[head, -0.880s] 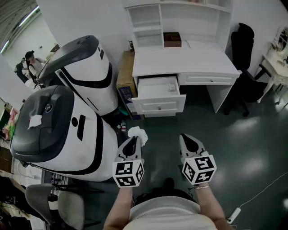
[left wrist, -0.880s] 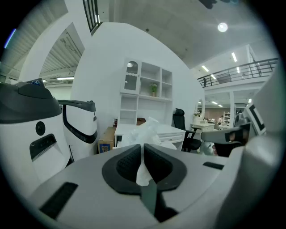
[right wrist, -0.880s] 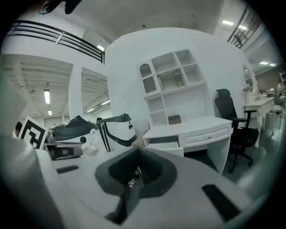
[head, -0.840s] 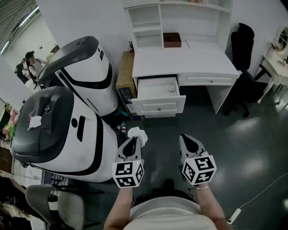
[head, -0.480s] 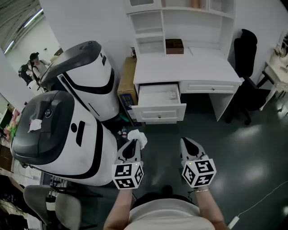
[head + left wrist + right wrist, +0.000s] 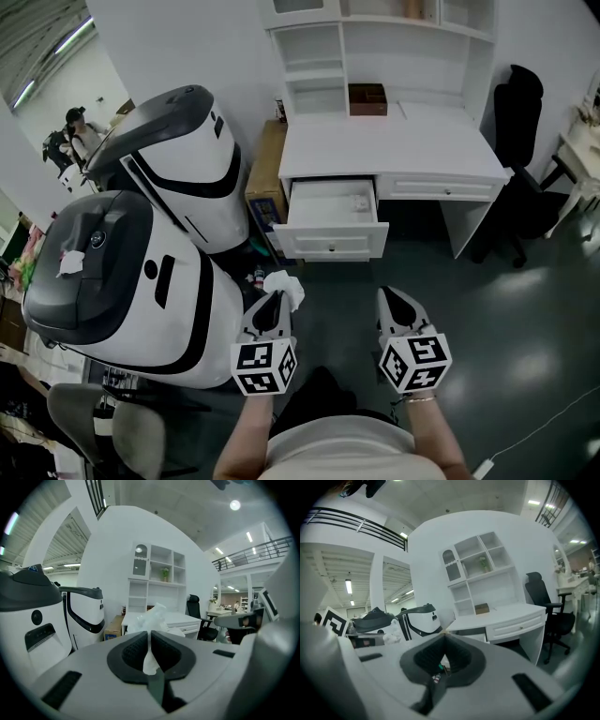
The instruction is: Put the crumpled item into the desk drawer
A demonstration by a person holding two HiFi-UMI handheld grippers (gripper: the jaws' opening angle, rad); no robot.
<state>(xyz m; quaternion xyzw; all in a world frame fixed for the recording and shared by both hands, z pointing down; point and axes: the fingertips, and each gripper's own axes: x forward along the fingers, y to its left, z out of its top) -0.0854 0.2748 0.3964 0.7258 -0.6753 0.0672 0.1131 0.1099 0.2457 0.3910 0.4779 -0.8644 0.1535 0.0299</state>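
At the left, two large white-and-black machine housings (image 6: 159, 253) are standing on the floor, taking no part in the job. Just right of them the left gripper (image 6: 275, 302) is pinching the crumpled white tissue (image 6: 284, 284) between nearly closed jaws; the left gripper view is showing the wad bulging out beyond the tips. So the pickup is looking done. The tissue is hanging in the air over the floor, well short of the desk and not yet over the drawer. Farther on, the desk drawer (image 6: 330, 237) is standing pulled out from the left end of the white desk (image 6: 394, 145), so no opening is needed. The right gripper (image 6: 388, 298) is hovering beside the left one, jaw tips together on nothing. The carry, the drop into the drawer, and perhaps closing it are remaining.
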